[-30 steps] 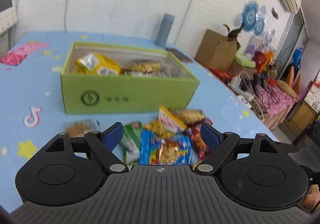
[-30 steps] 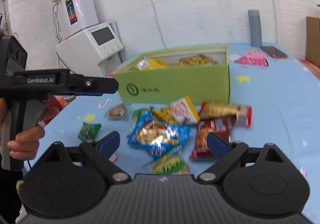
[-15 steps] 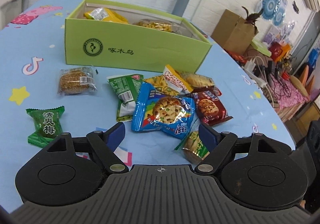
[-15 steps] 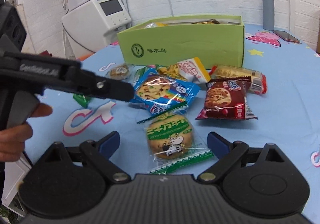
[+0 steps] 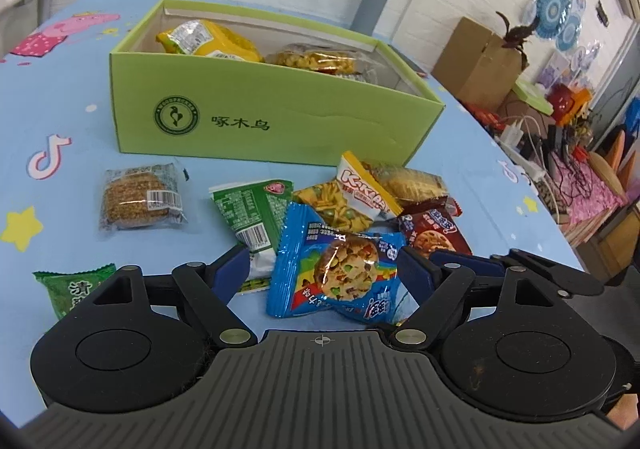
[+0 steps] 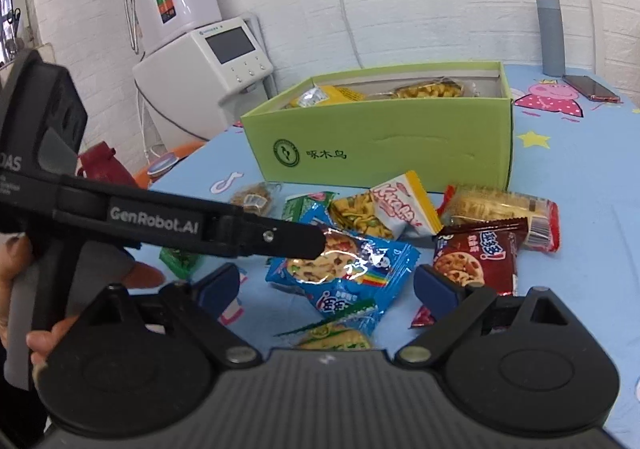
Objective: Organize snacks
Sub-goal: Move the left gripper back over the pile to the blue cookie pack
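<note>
The left gripper (image 5: 322, 269) is wide open and holds nothing; the blue cookie packet (image 5: 340, 275) lies on the table between its two fingers, near the pads but not yet pinched. The right gripper (image 6: 326, 285) is open wide too and empty, and hovers over the same pile with a green-edged biscuit packet (image 6: 336, 335) just under it.

I judge the blue packet to be light, with a thin and slippery foil that crumples easily, and the cookie inside can break. A good hold would be on the flat sealed edge or across the middle with a soft squeeze.

Around it lie a dark red cookie packet (image 5: 434, 229), a yellow Kaka snack bag (image 5: 360, 195), a green packet (image 5: 254, 213) and a round cake in clear wrap (image 5: 138, 197), some overlapping. Behind them stands the green box (image 5: 276, 121), open, with some snacks already inside, on the blue tablecloth (image 5: 60, 97).
</note>
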